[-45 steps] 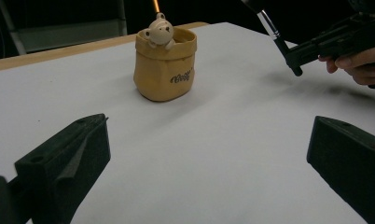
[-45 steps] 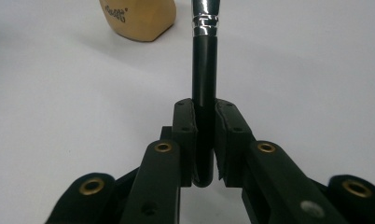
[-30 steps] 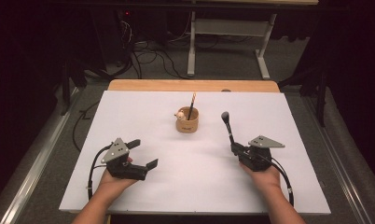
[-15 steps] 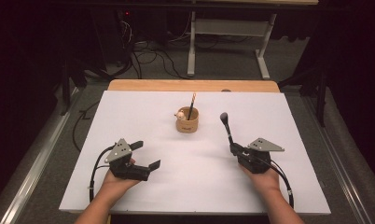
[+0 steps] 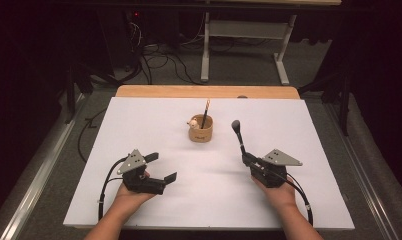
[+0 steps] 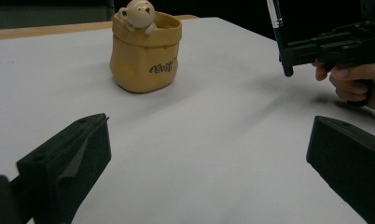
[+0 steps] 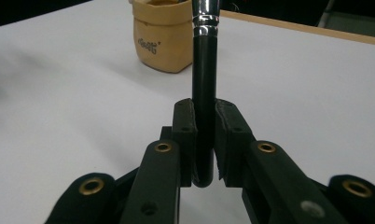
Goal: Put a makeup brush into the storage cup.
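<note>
A tan sack-shaped pot [image 5: 200, 131] with a small bear figure on its rim stands mid-table, a thin pencil-like stick [image 5: 205, 111] leaning in it. My right gripper [image 5: 246, 159] is shut on the black handle of a makeup brush [image 5: 237, 132], which stands up with its dark head on top, right of the pot. In the right gripper view the pads [image 7: 183, 121] clamp the brush handle [image 7: 204, 70], the pot [image 7: 164, 37] behind. My left gripper [image 5: 161, 167] rests open at the front left with nothing between its jaws. The left gripper view faces the pot [image 6: 146, 51].
A white sheet [image 5: 139, 120] covers the table, with a wooden strip [image 5: 204, 91] along the far edge. Beyond it stand a desk frame [image 5: 244, 40] and cables on the dark floor. The right gripper [image 6: 335, 44] shows in the left gripper view.
</note>
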